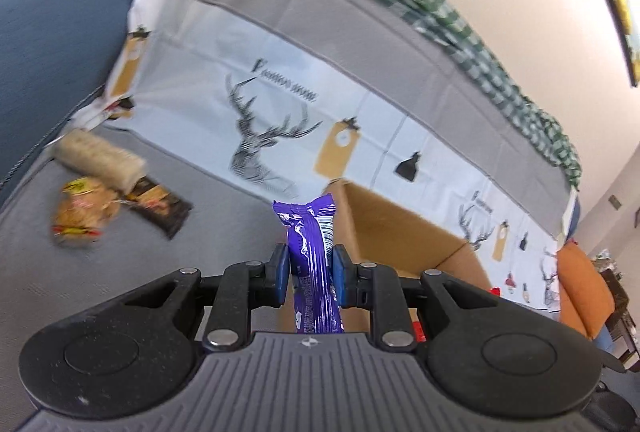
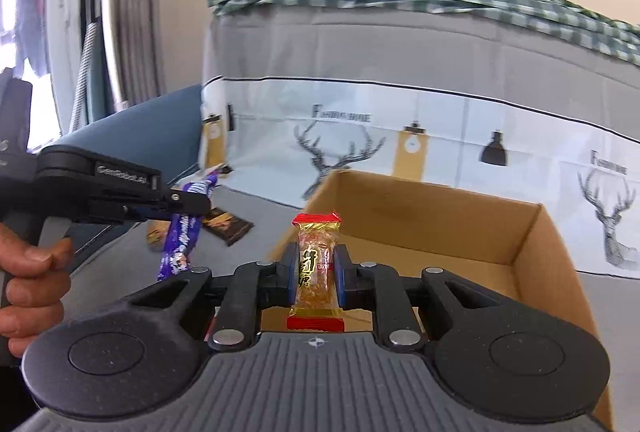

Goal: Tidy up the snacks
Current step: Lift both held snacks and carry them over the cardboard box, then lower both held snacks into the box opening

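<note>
Both snacks I carry look light and crinkly, with slick wrappers and probably brittle insides, so I judge a hold across the middle of each, firm enough not to slip yet never crushing, is the right one. My left gripper [image 1: 310, 274] is closed on the purple bar [image 1: 314, 256] at mid-length, its top end sticking up just beside the cardboard box [image 1: 404, 232]. My right gripper [image 2: 317, 274] is clamped on the golden candy [image 2: 318, 260] around its middle, held above the near edge of the box, while other snacks [image 1: 100, 188] lie on the grey seat well apart to the left.
</note>
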Available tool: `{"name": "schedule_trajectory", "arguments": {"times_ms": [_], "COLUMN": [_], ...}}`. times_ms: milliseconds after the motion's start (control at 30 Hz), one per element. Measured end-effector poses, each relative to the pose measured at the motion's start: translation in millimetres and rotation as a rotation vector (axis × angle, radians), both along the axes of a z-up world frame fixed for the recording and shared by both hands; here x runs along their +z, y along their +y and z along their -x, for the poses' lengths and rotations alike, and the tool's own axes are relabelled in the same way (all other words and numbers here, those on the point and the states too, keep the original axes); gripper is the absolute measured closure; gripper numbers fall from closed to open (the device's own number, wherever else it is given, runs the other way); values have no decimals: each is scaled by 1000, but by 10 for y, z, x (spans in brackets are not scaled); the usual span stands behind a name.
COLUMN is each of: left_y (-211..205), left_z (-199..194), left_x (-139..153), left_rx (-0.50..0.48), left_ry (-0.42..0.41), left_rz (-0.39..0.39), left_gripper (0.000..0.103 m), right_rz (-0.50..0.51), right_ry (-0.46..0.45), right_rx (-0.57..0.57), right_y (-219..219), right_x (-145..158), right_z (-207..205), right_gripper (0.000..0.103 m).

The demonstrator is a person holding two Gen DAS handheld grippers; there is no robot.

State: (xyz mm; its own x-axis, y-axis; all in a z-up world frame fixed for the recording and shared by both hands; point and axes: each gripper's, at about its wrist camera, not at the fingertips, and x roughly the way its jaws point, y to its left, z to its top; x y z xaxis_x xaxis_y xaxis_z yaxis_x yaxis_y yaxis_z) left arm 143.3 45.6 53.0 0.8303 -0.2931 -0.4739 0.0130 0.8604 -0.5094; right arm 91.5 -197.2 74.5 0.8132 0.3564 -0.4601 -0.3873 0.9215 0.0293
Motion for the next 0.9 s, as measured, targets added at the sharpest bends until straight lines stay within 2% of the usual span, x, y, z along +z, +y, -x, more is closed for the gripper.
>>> {"name": "schedule_trajectory", "arguments": {"times_ms": [300,433,567,900], "left_y": [-448,-689,-857,-1096], "left_z": [10,-26,-38,-36], "left_x": [81,54,26,-18], "left_rx": [-118,-163,-198,-246], "left_ry": [-118,-102,-97,-99], "left_rz": [15,-15,-4,-11], "left_gripper": [79,79,79,79], "right_rz": [-47,-41,-37,-18], "right_ry": [-12,2,17,17], "right_rx": [-199,-270,-309,-321], "right_y": [-510,-680,-779,-752], "right_x": [-7,-44,-87,-108], "right_z": [-112,-148,-175,-169], "right_gripper": [84,84,84,84]}}
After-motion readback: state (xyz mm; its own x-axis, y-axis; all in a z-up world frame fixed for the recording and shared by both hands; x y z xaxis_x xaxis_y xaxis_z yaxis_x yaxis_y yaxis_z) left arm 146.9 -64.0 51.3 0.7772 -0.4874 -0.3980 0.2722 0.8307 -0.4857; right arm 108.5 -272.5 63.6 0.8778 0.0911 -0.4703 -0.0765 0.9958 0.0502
